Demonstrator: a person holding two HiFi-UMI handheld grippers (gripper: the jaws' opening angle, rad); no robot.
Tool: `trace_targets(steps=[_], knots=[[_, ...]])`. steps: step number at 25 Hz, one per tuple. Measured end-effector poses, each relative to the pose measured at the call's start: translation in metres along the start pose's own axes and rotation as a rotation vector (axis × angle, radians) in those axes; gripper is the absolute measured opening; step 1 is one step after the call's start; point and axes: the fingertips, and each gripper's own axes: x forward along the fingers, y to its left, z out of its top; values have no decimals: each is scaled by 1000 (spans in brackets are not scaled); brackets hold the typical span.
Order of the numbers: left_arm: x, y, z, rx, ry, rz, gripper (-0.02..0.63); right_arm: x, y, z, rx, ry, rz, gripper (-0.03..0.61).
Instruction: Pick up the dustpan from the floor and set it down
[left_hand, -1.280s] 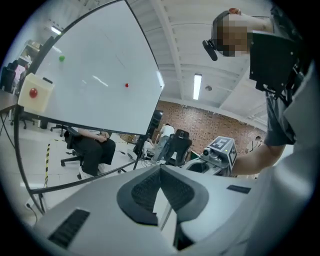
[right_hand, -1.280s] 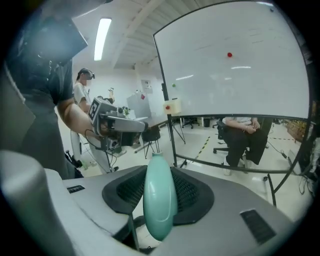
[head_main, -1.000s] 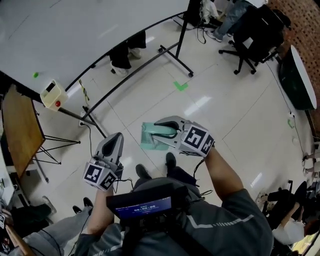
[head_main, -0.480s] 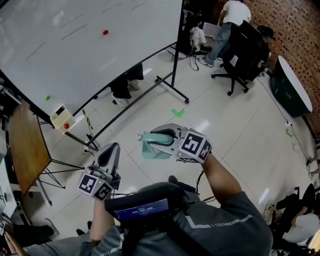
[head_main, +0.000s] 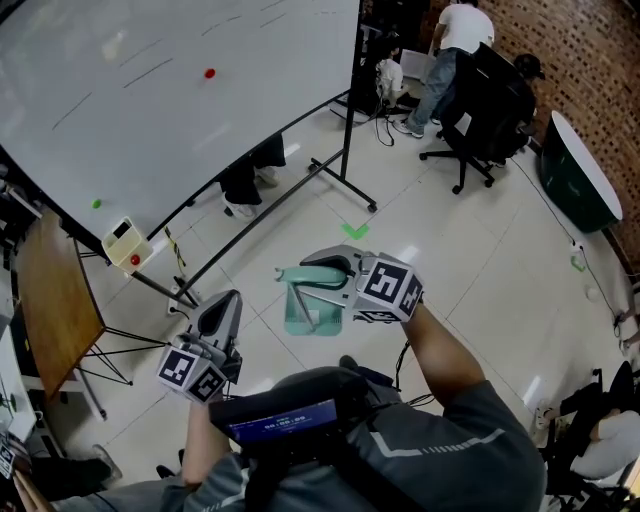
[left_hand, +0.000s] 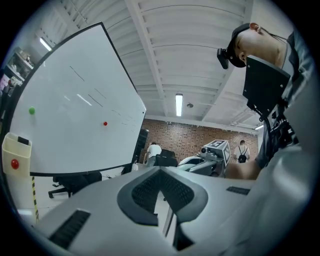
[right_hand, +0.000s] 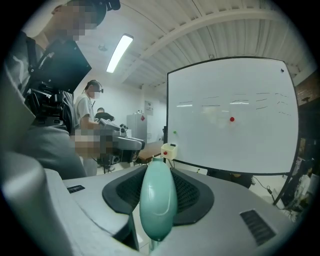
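A mint-green dustpan (head_main: 306, 312) hangs in the air in front of me, its pan below its handle. My right gripper (head_main: 322, 275) is shut on the handle, which runs between the dark pads as a green rounded bar (right_hand: 157, 200) in the right gripper view. My left gripper (head_main: 231, 300) is lower and to the left, apart from the dustpan. Its jaws meet at the tips with nothing between them (left_hand: 161, 172). The right gripper's marker cube (left_hand: 216, 150) shows in the left gripper view.
A large whiteboard (head_main: 150, 90) on a wheeled stand (head_main: 345, 190) fills the far left. A wooden table (head_main: 55, 280) stands at the left edge and an office chair (head_main: 480, 110) with a person (head_main: 455, 35) at the back right. Green tape (head_main: 354, 231) marks the tiled floor.
Both grippers and my head have risen over the second, and the dustpan has come up off the floor in the right gripper. Since half a second ago almost nothing has moved.
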Motion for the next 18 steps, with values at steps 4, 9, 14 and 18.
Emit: trace_targets(steps=[4, 9, 14, 18], knots=[[-7, 3, 0, 9, 7, -8, 23, 3, 7, 5, 8, -10, 5, 160], [-9, 5, -1, -6, 6, -14, 23, 4, 9, 7, 10, -13, 3, 160], [-11, 7, -4, -10, 1, -8, 23, 2, 6, 8, 9, -18, -9, 160], [-15, 17, 1, -33, -55, 35, 25, 6, 1, 7, 0, -13, -10, 160]])
